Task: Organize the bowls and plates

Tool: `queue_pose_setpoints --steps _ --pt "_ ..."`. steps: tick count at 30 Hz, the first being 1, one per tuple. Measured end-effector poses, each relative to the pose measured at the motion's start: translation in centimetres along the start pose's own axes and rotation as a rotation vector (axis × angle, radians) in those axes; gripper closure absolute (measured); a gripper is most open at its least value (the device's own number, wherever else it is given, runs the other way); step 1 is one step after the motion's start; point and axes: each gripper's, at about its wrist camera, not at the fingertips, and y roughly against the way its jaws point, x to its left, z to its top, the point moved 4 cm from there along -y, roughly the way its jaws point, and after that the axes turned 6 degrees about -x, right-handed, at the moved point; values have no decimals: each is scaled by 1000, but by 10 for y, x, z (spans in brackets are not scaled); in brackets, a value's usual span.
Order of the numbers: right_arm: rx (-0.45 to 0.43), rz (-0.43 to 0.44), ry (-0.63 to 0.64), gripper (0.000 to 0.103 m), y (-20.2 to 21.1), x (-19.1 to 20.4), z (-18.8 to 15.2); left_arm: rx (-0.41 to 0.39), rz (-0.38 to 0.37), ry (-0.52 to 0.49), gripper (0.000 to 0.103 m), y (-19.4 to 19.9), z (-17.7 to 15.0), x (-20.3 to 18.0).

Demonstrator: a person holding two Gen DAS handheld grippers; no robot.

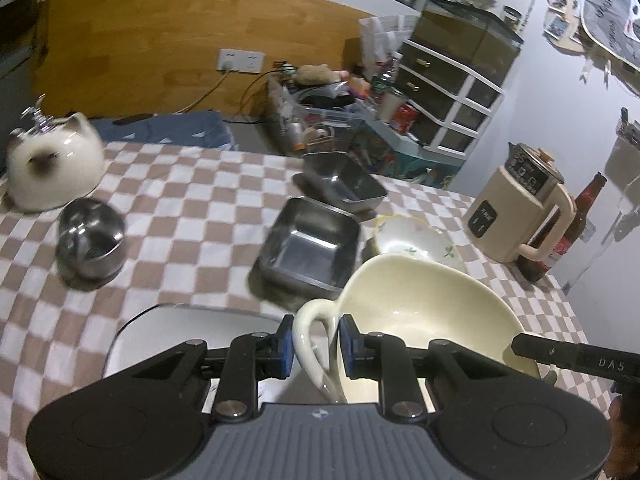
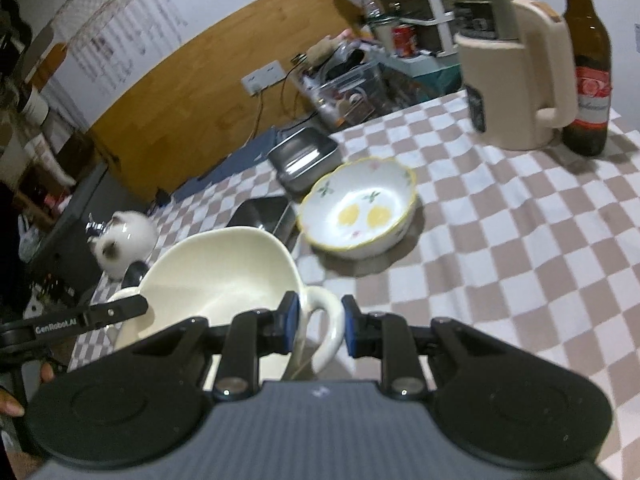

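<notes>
Cream two-handled bowl (image 1: pixel 424 312) hangs over your checked tablecloth (image 1: pixel 192 184), left gripper (image 1: pixel 316 346) and right gripper (image 2: pixel 320 326) each clamping a loop handle.

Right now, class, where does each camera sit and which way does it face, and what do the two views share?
Left wrist view: on the left gripper, looking down along its fingers across the checked table; it grips one handle of the cream bowl.
Right wrist view: on the right gripper, looking toward the kettle and bottle; it grips the bowl's other handle, and a hand shows at the left edge.
Shared: cream bowl, flowered bowl, metal trays.
</notes>
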Motion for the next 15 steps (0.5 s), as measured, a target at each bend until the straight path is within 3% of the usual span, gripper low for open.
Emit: queue_pose_setpoints --steps 15 --pt "93 38 49 76 -33 73 -40 7 63 70 78 40 -20 94"
